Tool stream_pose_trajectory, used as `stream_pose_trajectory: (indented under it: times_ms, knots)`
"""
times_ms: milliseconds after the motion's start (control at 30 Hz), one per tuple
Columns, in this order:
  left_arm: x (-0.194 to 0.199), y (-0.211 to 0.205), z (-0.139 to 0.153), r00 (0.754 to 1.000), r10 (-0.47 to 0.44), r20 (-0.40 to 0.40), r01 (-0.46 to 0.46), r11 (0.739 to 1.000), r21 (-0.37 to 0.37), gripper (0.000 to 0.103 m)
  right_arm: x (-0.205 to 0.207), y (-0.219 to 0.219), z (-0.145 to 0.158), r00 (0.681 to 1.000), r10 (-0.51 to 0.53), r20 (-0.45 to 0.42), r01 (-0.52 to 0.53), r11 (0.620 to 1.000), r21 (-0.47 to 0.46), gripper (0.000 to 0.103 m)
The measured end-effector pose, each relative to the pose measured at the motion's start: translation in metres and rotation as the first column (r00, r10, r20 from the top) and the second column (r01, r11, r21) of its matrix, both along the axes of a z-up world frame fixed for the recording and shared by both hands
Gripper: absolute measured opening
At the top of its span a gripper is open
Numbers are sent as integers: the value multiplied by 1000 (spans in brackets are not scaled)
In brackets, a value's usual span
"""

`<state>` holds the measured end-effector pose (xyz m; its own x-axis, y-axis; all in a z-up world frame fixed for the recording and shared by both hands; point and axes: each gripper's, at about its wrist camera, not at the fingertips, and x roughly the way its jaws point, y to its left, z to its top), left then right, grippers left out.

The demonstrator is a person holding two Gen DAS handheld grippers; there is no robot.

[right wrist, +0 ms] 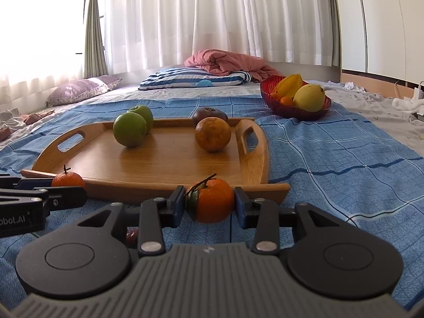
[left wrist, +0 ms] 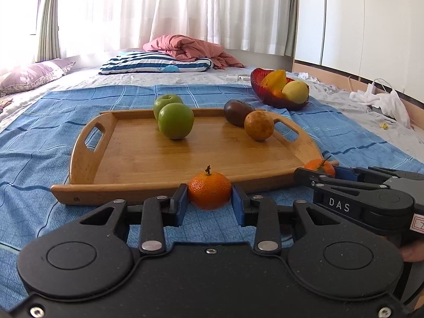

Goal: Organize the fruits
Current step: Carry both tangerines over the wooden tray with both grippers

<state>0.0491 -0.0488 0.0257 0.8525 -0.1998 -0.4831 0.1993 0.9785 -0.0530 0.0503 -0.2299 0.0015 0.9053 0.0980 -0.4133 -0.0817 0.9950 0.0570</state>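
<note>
My left gripper [left wrist: 210, 198] is shut on a small mandarin [left wrist: 209, 188] with a short stem, just in front of the near rim of the wooden tray [left wrist: 148, 159]. Beside it on the right, my right gripper [right wrist: 209, 202] is shut on a second mandarin [right wrist: 214, 204] that has a green patch and a twig. Each view shows the other gripper at its edge with its mandarin [left wrist: 319, 166] [right wrist: 68, 180]. On the tray stand two green apples [left wrist: 176, 120], a dark round fruit [left wrist: 237, 112] and a brownish orange [left wrist: 259, 125].
A red glass bowl [left wrist: 275, 98] with yellow and orange fruit sits on the blue checked bedspread [left wrist: 344, 137] behind the tray on the right. A striped pillow [left wrist: 156, 63], a pink quilt [left wrist: 190, 47] and a lilac pillow [left wrist: 34, 75] lie further back. White clothes [left wrist: 384, 100] lie by the right wall.
</note>
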Motion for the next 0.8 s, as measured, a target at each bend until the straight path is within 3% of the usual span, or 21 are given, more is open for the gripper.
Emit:
stream_pose_trajectory:
  times_ms: [367, 800]
  knots:
    - [34, 4, 9, 999, 36, 9, -36, 999, -18, 33, 32, 11, 14, 998, -42, 35, 42, 999, 2, 44]
    - [74, 6, 5, 997, 78, -16, -79, 997, -27, 33, 66, 9, 13, 999, -33, -40, 35, 997, 65, 44]
